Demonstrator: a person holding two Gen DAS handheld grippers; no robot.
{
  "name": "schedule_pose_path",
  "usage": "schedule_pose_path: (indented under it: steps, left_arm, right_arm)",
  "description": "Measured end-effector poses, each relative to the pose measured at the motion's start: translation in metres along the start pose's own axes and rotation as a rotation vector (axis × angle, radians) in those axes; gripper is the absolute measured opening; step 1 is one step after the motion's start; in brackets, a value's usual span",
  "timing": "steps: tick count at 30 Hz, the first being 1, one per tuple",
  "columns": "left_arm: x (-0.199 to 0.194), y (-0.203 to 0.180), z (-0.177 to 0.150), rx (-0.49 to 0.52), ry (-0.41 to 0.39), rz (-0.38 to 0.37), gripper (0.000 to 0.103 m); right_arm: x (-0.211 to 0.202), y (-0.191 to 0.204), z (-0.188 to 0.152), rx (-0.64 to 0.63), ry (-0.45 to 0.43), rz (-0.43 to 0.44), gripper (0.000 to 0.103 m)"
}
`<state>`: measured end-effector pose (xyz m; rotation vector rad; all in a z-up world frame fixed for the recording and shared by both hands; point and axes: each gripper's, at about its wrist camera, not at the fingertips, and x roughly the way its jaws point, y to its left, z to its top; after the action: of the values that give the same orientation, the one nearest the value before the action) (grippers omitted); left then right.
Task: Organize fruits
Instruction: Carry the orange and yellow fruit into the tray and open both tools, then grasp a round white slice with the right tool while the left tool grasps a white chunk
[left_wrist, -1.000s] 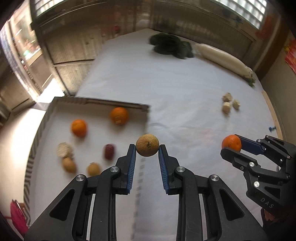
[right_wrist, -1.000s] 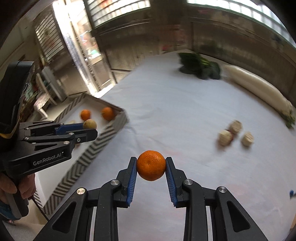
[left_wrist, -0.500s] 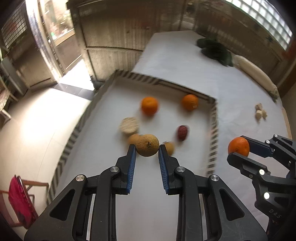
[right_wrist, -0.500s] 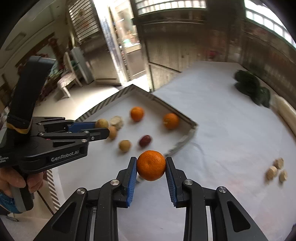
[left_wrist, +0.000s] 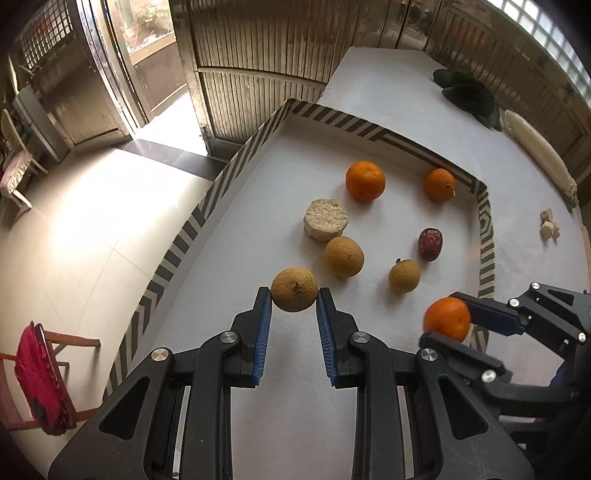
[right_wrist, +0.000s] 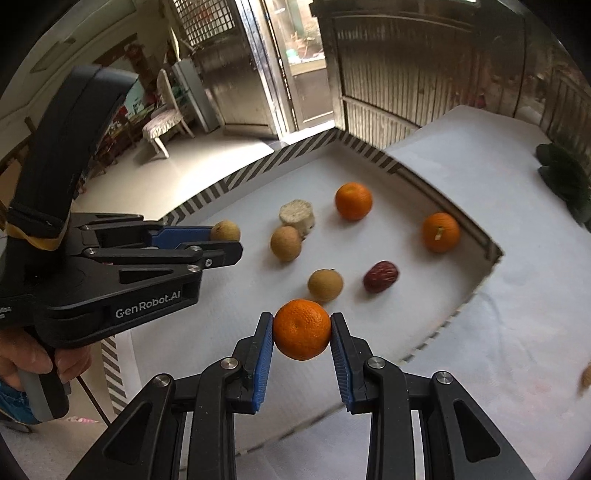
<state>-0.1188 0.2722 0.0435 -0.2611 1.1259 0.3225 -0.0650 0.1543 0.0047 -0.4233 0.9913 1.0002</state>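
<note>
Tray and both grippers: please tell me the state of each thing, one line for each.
Left gripper: shut on a tan round fruit, above the tray.
Right gripper: shut on an orange, above the tray.
Tray: open, six pieces lying in it.
Red date: lying on the tray floor, free.
Door: open.

Daylight pours through the open doorway (left_wrist: 147, 48) and glares off the floor (left_wrist: 92, 206) below it, nearly washing it out. Beyond that patch, light is soft and shadows faint. Fisheye bending darkens every corner; far edges blur slightly.
</note>
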Motion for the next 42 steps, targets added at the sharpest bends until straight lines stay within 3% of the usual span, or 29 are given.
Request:
schedule_pose_path:
  steps: [13,19,22,24,32,42]
  left_arm:
    - [0.01,-0.008,0.003,0.013,0.016,-0.01,0.024]
    - [0.012,-0.009,0.003,0.023,0.013,0.007,0.026]
    - [0.008,-0.008,0.004,0.019,0.0,0.015,0.057]
    - [0.004,-0.007,0.005,0.012,-0.021,0.02,0.061]
    - [-0.01,-0.018,0.012,0.025,-0.06,0.032,0.062]
    - [-0.02,-0.063,0.021,0.095,-0.084,-0.021,0.062]
  right_arm:
    - [0.027,0.001,0.004,-0.023,0.067,-0.024,0.03]
    - [0.021,-0.002,0.007,-0.006,0.037,-0.023,0.032]
    - [0.014,-0.007,0.007,0.02,0.01,-0.012,0.032]
    - [0.01,-0.009,0.007,0.031,-0.006,-0.015,0.033]
    - [-0.008,-0.021,0.001,0.079,-0.048,-0.034,0.033]
    - [-0.039,-0.054,-0.027,0.156,-0.078,-0.085,0.034]
